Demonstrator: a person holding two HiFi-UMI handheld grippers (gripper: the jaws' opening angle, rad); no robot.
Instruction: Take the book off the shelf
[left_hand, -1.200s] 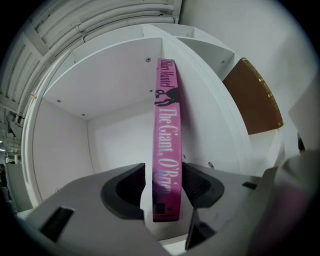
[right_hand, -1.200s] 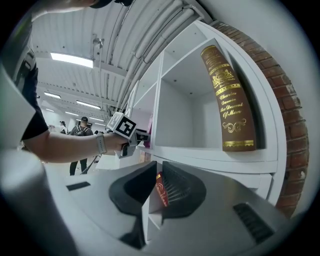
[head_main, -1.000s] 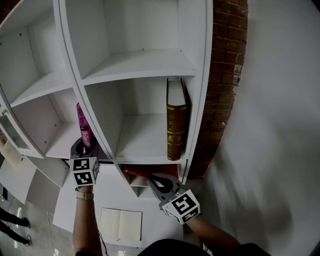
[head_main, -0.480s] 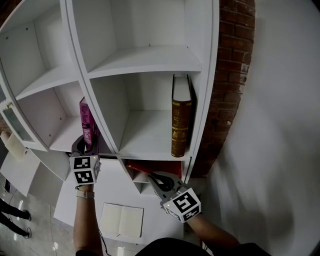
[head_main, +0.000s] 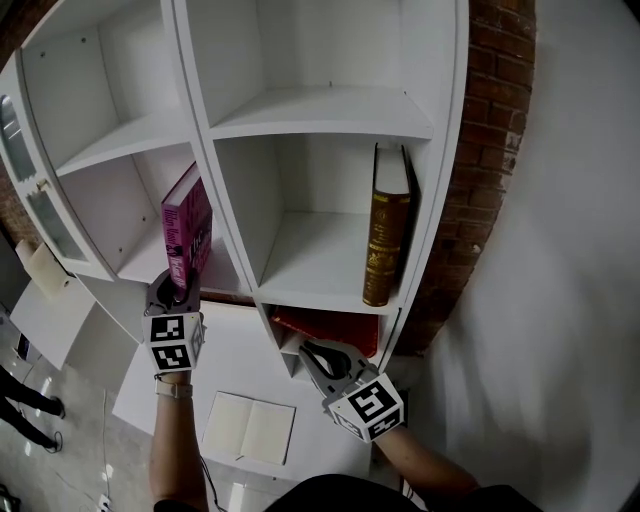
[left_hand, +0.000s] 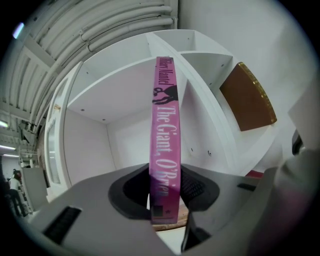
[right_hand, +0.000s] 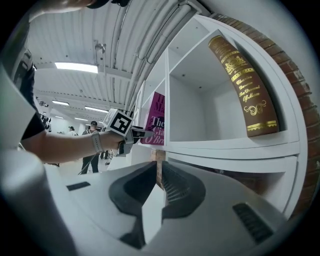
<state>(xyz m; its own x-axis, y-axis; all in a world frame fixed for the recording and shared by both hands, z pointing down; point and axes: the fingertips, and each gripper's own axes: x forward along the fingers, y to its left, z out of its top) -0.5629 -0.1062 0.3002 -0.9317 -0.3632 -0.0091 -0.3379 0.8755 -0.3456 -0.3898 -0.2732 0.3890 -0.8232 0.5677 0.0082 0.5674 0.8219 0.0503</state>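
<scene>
A pink book (head_main: 185, 235) stands upright at the front edge of the left compartment of the white shelf (head_main: 320, 270), its cover showing. My left gripper (head_main: 172, 295) is shut on the bottom of its spine. In the left gripper view the pink spine (left_hand: 164, 150) rises from between the jaws of the left gripper (left_hand: 165, 200), which have just been closing a little on it. My right gripper (head_main: 312, 352) hovers below the middle compartment; in its own view the right gripper (right_hand: 156, 175) is shut and holds nothing. The pink book (right_hand: 156, 125) shows there too.
A brown book with gilt lettering (head_main: 385, 240) stands at the right end of the middle compartment. A red book (head_main: 325, 328) lies in the low compartment under it. An open notebook (head_main: 250, 427) lies on the white surface below. A brick wall (head_main: 490, 150) borders the shelf's right side.
The pink book has come further out of its compartment with my left gripper, and more of its cover shows. My right gripper has shifted slightly.
</scene>
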